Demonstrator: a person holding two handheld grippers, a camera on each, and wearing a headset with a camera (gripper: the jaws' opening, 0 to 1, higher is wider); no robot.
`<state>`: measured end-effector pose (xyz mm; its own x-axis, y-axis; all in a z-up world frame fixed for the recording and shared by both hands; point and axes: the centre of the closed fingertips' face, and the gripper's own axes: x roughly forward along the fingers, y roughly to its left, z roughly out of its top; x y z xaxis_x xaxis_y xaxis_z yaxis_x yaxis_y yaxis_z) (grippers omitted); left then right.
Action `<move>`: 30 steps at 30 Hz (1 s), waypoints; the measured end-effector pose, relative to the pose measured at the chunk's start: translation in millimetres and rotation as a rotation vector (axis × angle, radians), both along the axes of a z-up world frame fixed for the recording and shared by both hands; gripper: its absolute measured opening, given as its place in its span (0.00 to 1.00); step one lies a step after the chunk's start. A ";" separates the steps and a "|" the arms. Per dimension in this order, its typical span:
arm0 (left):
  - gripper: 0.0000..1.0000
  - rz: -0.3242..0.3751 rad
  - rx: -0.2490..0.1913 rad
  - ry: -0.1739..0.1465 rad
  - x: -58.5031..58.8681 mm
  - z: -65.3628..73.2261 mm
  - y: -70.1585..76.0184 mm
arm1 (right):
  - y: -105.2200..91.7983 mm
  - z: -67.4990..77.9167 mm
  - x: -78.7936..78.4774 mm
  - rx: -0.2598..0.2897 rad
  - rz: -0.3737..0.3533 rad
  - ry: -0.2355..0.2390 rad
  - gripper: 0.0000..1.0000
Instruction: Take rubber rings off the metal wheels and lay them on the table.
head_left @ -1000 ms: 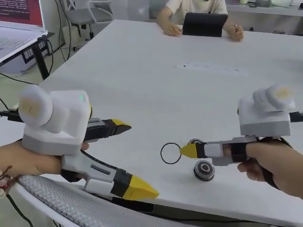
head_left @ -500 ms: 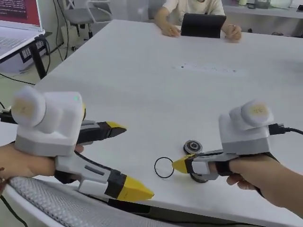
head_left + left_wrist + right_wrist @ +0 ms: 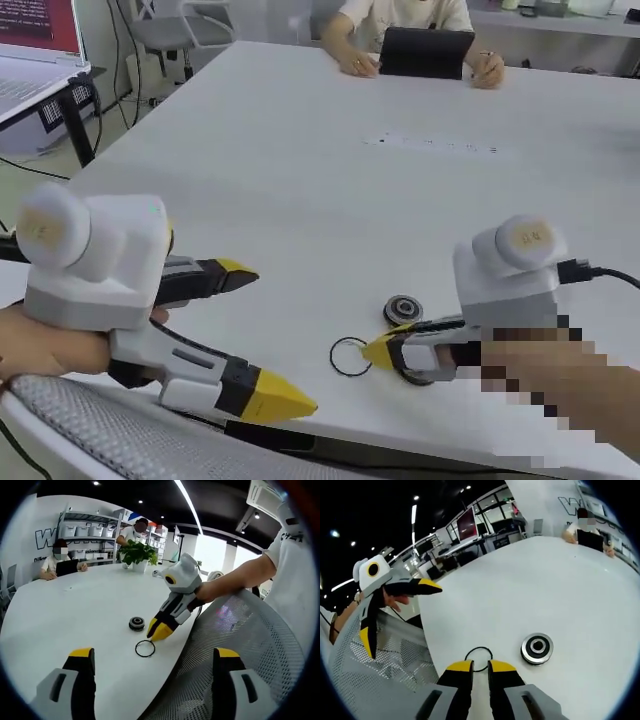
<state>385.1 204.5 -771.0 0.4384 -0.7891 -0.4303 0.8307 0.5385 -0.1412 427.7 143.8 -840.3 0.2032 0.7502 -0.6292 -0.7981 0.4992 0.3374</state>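
Note:
A thin black rubber ring [image 3: 350, 357] lies flat on the white table [image 3: 330, 180] near its front edge. My right gripper [image 3: 373, 350] has its yellow tips pinched together on the ring's near edge [image 3: 479, 659]; the left gripper view shows the same tip [image 3: 154, 632] touching the ring [image 3: 145, 648]. Just beyond stands a metal wheel [image 3: 403, 309], [image 3: 537, 649], [image 3: 136, 623], its groove bare. A second dark wheel [image 3: 420, 377] is partly hidden under the right gripper. My left gripper [image 3: 258, 338] hovers open at the front left, holding nothing.
A grey mesh chair back [image 3: 120, 440] sits against the table's near edge under the left gripper. A person with a black tablet [image 3: 424, 52] is seated at the far end. A desk with a screen [image 3: 35, 30] stands at the left.
The right gripper has come down and slightly leftwards with the ring, which now rests on the table. The left gripper has barely shifted.

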 end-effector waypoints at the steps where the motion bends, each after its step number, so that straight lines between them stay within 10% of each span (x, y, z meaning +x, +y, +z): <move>1: 0.97 0.002 0.001 0.002 0.1 -0.3 0.4 | -0.6 0.9 0.7 -0.002 -0.003 0.000 0.09; 30: 0.95 0.034 -0.003 0.014 2.6 -1.3 4.8 | -21.2 77.3 29.5 0.210 -0.137 -0.091 0.16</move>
